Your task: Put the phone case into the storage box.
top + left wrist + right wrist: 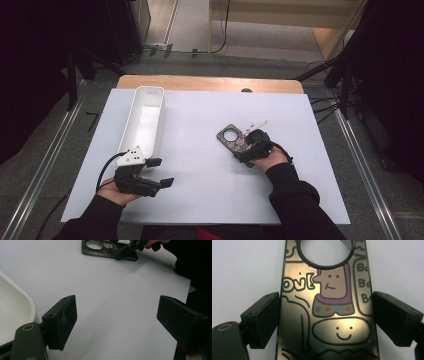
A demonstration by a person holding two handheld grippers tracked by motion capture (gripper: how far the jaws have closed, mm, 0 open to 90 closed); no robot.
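Right tongs (pixel 325 317) straddling phone case (pixel 327 302), probably not gripping yet; left tongs (pixel 117 322) idling released beside tray (pixel 142 117).

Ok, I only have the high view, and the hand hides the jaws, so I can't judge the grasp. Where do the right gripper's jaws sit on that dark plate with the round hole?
Observer: The right gripper has one jaw at each long edge of the dark plate, below its hole. I cannot tell whether they press it.
Operator: And the left one?
Observer: The left gripper is open over the bare white sheet, beside a corner of the white tray.
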